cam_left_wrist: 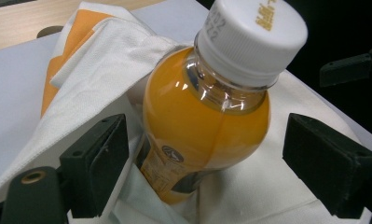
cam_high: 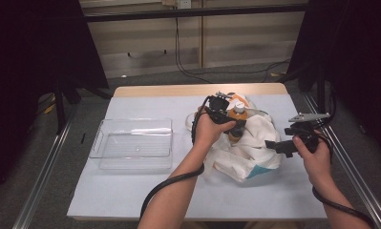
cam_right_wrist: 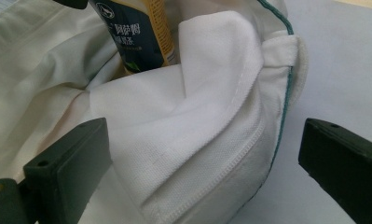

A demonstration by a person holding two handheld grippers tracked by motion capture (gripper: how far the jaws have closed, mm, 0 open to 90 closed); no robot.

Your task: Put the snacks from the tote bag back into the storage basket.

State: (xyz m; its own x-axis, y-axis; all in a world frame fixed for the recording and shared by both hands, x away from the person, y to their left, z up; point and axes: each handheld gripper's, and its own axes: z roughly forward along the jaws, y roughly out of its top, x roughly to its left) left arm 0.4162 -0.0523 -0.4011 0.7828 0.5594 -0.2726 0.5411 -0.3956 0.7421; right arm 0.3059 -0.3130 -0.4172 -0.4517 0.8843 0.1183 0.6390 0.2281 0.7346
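An orange-juice bottle (cam_high: 237, 116) with a white cap stands tilted out of a white cloth bag (cam_high: 245, 155) at the table's centre right. My left gripper (cam_high: 232, 123) is open with one jaw on each side of the bottle. In the left gripper view the bottle (cam_left_wrist: 207, 116) sits between the spread jaws of the gripper (cam_left_wrist: 209, 140), with a gap on both sides and bag cloth (cam_left_wrist: 95, 74) around it. My right gripper (cam_high: 273, 144) is open at the bag's right edge. In the right gripper view a folded bag hem (cam_right_wrist: 197, 116) lies between its jaws (cam_right_wrist: 207, 140), and the bottle's label (cam_right_wrist: 132, 32) shows beyond.
A clear plastic bin (cam_high: 102, 139) sits on the left half of the white-covered table (cam_high: 131, 191). Metal rails run along both sides of the table. The bag has an orange patch (cam_left_wrist: 53, 79) and teal trim (cam_right_wrist: 281, 116).
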